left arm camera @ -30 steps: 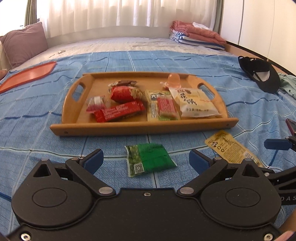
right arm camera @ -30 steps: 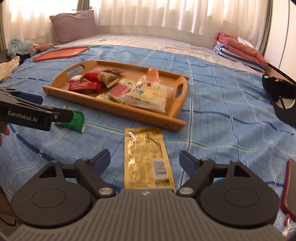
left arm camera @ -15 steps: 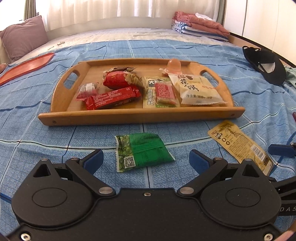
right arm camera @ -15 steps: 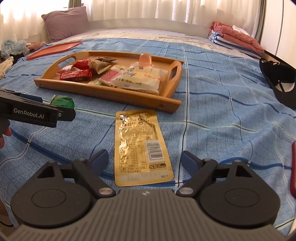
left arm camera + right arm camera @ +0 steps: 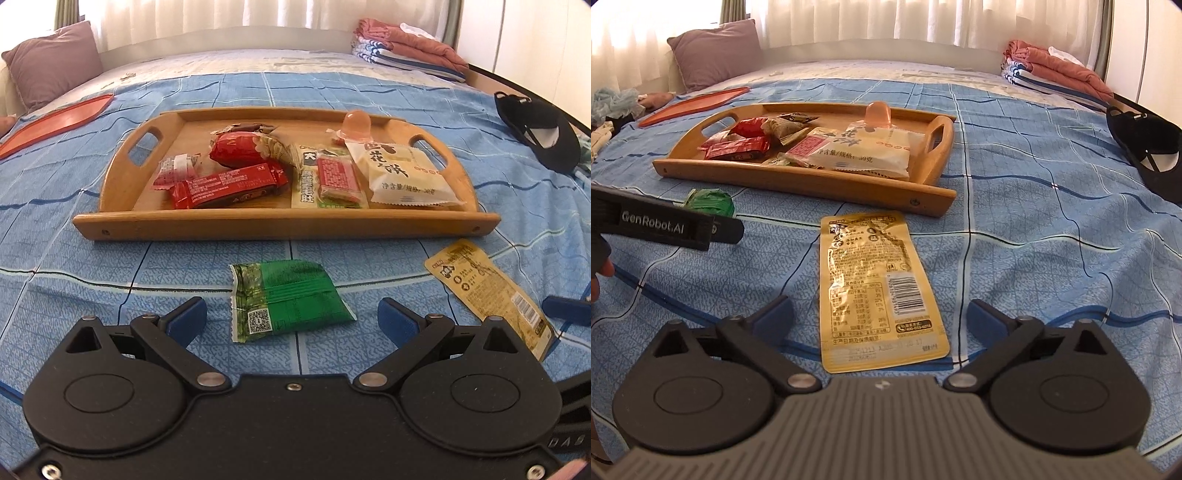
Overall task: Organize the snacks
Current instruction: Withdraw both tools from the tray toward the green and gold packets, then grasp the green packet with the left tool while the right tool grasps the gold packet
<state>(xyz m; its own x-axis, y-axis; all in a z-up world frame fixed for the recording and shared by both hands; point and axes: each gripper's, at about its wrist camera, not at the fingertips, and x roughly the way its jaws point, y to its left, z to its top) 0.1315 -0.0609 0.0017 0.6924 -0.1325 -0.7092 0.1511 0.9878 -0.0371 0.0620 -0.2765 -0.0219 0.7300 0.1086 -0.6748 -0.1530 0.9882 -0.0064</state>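
A green snack packet (image 5: 286,299) lies flat on the blue bedspread, in front of the wooden tray (image 5: 258,227). My left gripper (image 5: 291,319) is open, its blue pads on either side of the packet's near end without touching it. A long yellow snack pouch (image 5: 875,291) lies lengthwise ahead of my right gripper (image 5: 881,319), whose jaws are opening wide; the pouch's near end lies between the pads, not pressed. The yellow pouch (image 5: 491,295) also shows at the right of the left wrist view. The tray (image 5: 812,182) holds several red, white and green snacks and a jelly cup (image 5: 355,125).
An orange lid (image 5: 55,122) lies far left on the bed. A black cap (image 5: 1145,147) sits at the right edge. Folded blankets (image 5: 406,51) and a purple pillow (image 5: 716,53) are at the back. The left gripper's body (image 5: 661,221) reaches in beside the green packet (image 5: 709,201).
Both grippers have come lower and closer to their packets, which now sit between the pads. The right gripper's jaws have spread a little wider.
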